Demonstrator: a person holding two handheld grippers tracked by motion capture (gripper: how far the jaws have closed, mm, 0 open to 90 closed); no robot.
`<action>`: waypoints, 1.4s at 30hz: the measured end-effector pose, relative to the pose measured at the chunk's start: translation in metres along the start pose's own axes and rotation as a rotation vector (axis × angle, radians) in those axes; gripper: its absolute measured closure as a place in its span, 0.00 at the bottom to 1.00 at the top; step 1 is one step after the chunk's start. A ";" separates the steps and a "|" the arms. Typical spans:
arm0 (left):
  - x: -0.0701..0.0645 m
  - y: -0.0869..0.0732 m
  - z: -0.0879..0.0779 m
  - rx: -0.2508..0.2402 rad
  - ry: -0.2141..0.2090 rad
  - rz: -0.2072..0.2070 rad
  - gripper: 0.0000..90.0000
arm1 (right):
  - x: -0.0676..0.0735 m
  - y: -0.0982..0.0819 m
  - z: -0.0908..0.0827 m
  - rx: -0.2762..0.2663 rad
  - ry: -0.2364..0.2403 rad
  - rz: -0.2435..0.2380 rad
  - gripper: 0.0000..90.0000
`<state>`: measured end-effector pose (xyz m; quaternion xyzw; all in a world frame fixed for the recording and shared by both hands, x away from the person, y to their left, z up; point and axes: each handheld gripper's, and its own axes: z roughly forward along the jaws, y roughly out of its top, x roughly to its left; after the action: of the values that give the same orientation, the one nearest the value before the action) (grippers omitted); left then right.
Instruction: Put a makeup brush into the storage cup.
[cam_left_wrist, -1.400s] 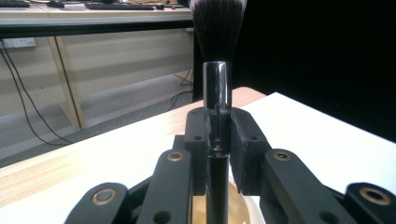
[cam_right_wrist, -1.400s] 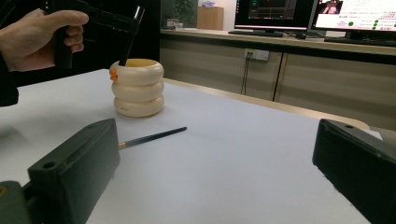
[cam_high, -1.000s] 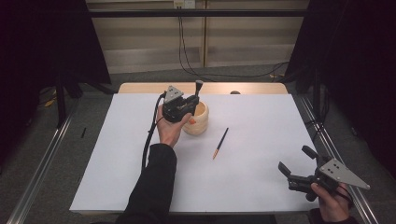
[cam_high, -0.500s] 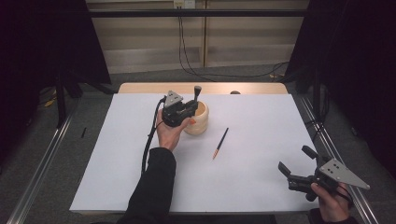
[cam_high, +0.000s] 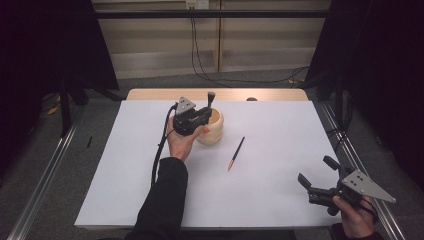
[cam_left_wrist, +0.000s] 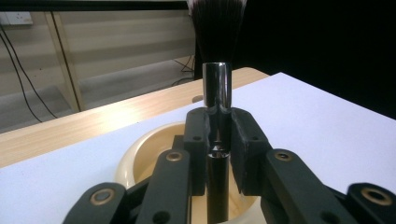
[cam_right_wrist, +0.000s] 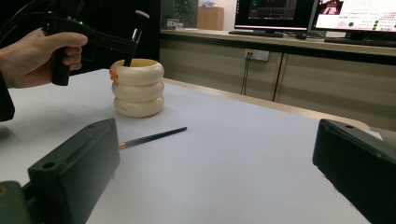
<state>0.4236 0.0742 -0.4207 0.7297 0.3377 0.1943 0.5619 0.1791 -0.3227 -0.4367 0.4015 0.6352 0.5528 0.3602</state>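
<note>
our left gripper (cam_high: 204, 116) is clamped on a makeup brush (cam_left_wrist: 217, 88), its two black pads squeezing the shiny metal collar just below the dark bristles. the brush stands nearly upright, bristles up, with its black handle reaching down into the mouth of a cream holder (cam_high: 214, 128) shaped like three stacked rings. we judge the upright hold is meant to let the handle slide straight down into the opening, so the brush ends up standing in the holder.

our right gripper (cam_high: 316, 178) waits near the table's right front corner, well apart from the holder, its jaws spread wide with nothing between them. it seems to be resting while the left hand works.

between the two grippers, near the holder, a thin pencil-like stick (cam_high: 236, 153) with a dark shaft and an orange end lies flat on the white table cover (cam_high: 280, 125). it probably waits its turn for the holder.

counted: two grippers, one brush, one holder, one loose stick. a small orange mark (cam_right_wrist: 113, 73) shows on the holder's rim; we cannot tell what it is.
</note>
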 end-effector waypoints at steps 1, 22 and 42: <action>0.000 0.000 0.000 0.006 -0.001 -0.009 0.87 | 0.000 0.000 0.000 0.000 0.000 0.000 0.00; 0.003 0.004 -0.003 0.004 0.011 -0.050 0.07 | 0.000 0.000 0.000 -0.001 0.001 -0.003 0.00; 0.003 0.004 -0.008 0.005 0.058 -0.027 0.01 | 0.000 0.000 0.000 0.000 -0.002 -0.004 0.00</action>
<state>0.4216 0.0813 -0.4147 0.7205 0.3644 0.2071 0.5525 0.1793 -0.3226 -0.4369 0.4006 0.6356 0.5518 0.3621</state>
